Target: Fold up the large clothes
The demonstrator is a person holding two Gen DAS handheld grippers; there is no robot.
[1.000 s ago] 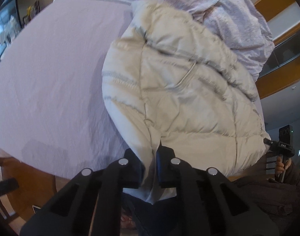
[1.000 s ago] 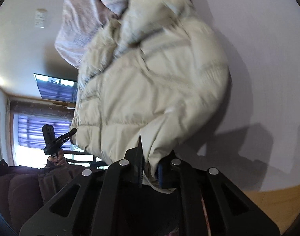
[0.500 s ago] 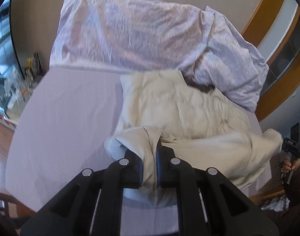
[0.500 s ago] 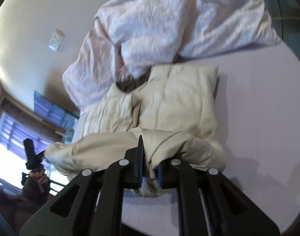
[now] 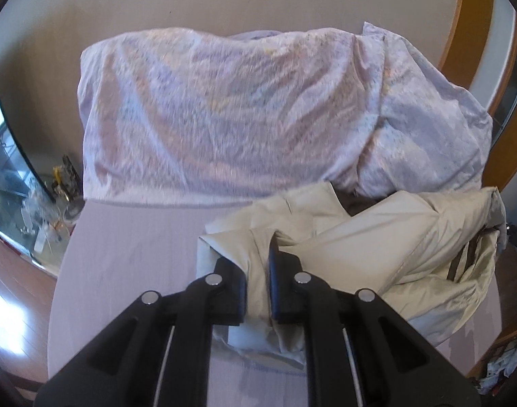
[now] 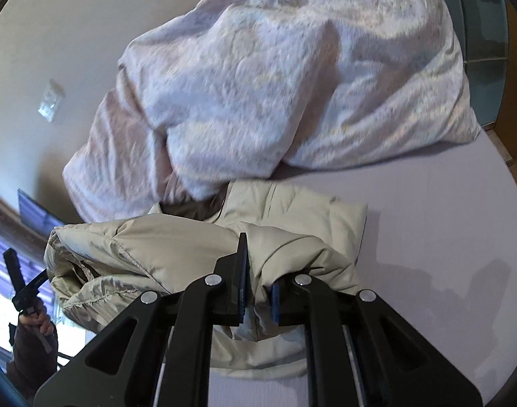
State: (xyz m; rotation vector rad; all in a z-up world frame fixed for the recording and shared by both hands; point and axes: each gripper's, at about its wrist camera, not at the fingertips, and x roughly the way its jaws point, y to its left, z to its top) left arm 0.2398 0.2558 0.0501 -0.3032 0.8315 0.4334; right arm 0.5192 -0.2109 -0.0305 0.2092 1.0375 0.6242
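Both grippers, left (image 5: 256,283) and right (image 6: 256,291), are gripping the cream padded jacket (image 5: 377,257), jaws closed on its hem, over the bed (image 5: 129,247); soft, light, slippery, it is sagging between them.

We are losing the jacket's (image 5: 377,254) pinched edge behind the left gripper (image 5: 257,281) at lower centre. The duvet (image 6: 275,78) is blurring. At the lower left edge, a hand (image 6: 34,318) is being cropped.
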